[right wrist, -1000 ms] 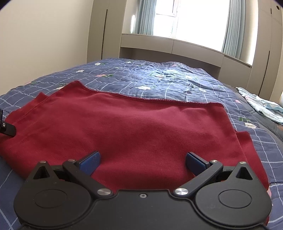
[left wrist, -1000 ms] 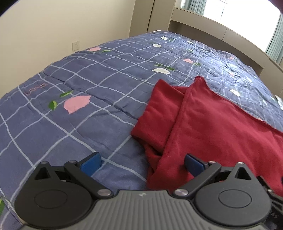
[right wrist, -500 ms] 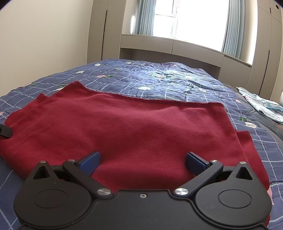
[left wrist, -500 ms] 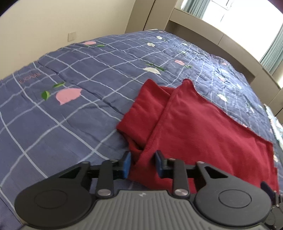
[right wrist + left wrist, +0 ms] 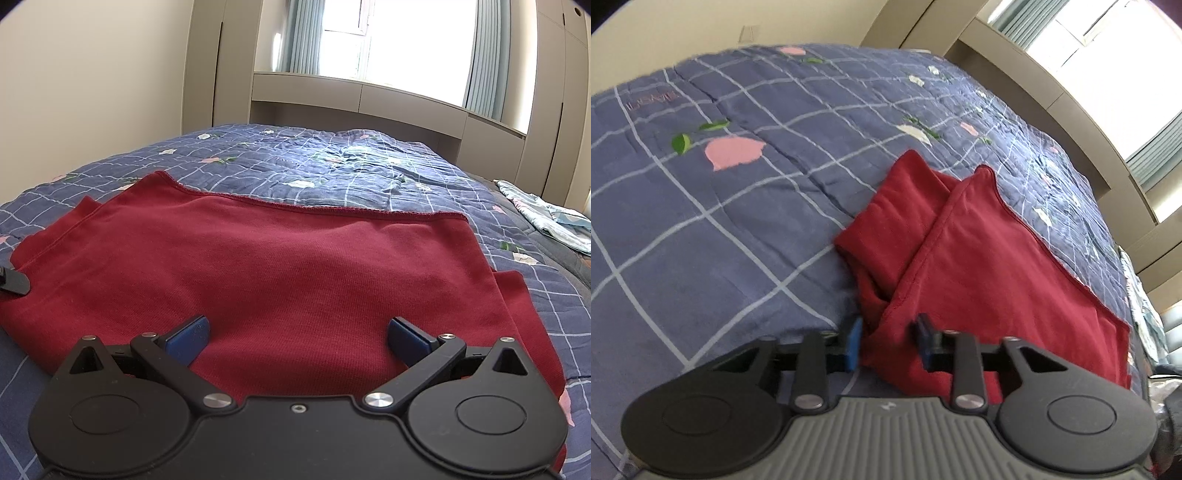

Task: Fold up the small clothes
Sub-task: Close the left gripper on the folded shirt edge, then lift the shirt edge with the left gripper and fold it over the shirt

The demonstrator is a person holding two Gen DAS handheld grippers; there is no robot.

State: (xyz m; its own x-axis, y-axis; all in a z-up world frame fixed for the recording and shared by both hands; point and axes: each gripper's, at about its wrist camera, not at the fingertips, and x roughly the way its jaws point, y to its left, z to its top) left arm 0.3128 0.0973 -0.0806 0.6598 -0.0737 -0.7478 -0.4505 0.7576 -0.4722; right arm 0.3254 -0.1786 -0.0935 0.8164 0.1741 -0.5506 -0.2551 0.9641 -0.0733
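A dark red garment (image 5: 979, 266) lies spread on the blue checked quilt (image 5: 720, 221), with one sleeve (image 5: 897, 206) sticking out at its left side. My left gripper (image 5: 888, 332) is shut on a bunched fold at the garment's near left corner, the blue pads pressing the cloth from both sides. In the right wrist view the same garment (image 5: 295, 266) fills the middle. My right gripper (image 5: 299, 332) stands open low over its near edge, with nothing pinched between the pads. A black part of the left gripper (image 5: 13, 282) shows at the far left edge.
The quilt (image 5: 332, 162) covers the whole bed, with wrinkles near the headboard. A light blue piece of clothing (image 5: 546, 218) lies at the bed's right side. A wall runs along the left, with cabinets and a bright window beyond the bed.
My left gripper's jaws went from wide open to shut on the garment's left corner, and that gripper rolled and tilted. The right gripper kept still.
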